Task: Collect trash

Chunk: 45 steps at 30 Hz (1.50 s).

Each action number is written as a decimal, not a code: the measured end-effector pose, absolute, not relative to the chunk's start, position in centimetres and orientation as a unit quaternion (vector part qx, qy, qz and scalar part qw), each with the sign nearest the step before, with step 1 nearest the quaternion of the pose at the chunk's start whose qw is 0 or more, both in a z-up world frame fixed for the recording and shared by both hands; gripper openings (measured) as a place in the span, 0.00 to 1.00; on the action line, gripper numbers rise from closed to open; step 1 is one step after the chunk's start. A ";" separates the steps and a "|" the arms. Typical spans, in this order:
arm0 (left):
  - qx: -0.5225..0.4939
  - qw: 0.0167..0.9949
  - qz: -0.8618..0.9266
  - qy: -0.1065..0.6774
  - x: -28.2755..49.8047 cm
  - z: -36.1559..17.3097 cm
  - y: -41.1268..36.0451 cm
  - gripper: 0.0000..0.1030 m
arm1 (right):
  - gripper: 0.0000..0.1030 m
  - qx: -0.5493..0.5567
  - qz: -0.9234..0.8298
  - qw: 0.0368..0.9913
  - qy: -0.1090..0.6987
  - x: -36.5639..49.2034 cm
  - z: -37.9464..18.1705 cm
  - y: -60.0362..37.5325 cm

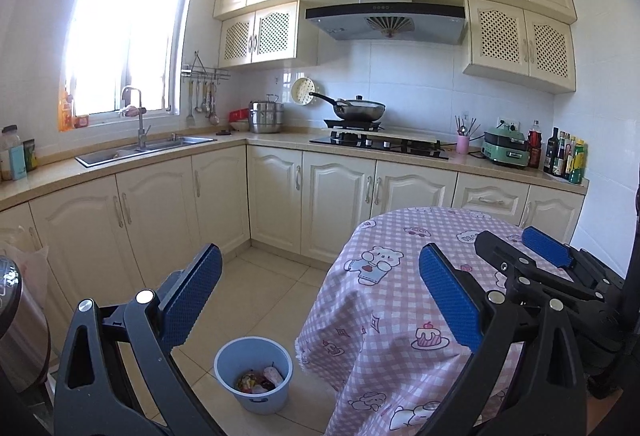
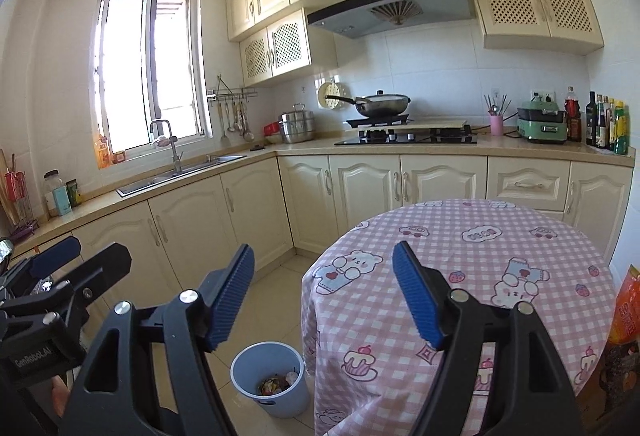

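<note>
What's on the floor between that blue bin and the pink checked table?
Nothing: in both wrist views only bare floor tile separates the blue bin from the tablecloth hanging beside it, and they do not touch.

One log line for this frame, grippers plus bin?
left gripper: open, empty | right gripper: open, empty | blue bin: on floor beside table, holds trash

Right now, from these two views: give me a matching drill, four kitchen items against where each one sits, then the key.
Items:
1. bucket
2. wok
3. pink cup
4. steel pot

Places:
A. on the counter in the corner, between sink and stove
B. on the floor beside the table with the checked cloth
C. on the stove's back burner, under the hood
D. on the counter right of the stove, holding utensils

Pairs: 1-B, 2-C, 3-D, 4-A
</note>
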<state>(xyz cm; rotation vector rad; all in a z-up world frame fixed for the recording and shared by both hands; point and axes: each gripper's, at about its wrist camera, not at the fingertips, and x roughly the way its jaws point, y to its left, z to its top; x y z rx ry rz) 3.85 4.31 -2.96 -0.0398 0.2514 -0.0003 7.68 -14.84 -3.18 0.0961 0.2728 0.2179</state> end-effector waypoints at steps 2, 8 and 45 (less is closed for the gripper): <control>-0.017 0.993 0.002 0.117 3.4 -2.6 4.1 0.93 | 0.70 0.047 0.107 0.985 0.129 7.0 -2.9 -15.0; -0.008 0.995 -0.001 0.104 2.3 -2.2 3.2 0.93 | 0.71 0.041 0.103 0.988 0.109 5.4 -1.9 -15.7; -0.001 0.996 0.000 0.094 1.5 -2.1 3.0 0.93 | 0.73 0.040 0.106 0.989 0.099 4.4 -1.8 -16.1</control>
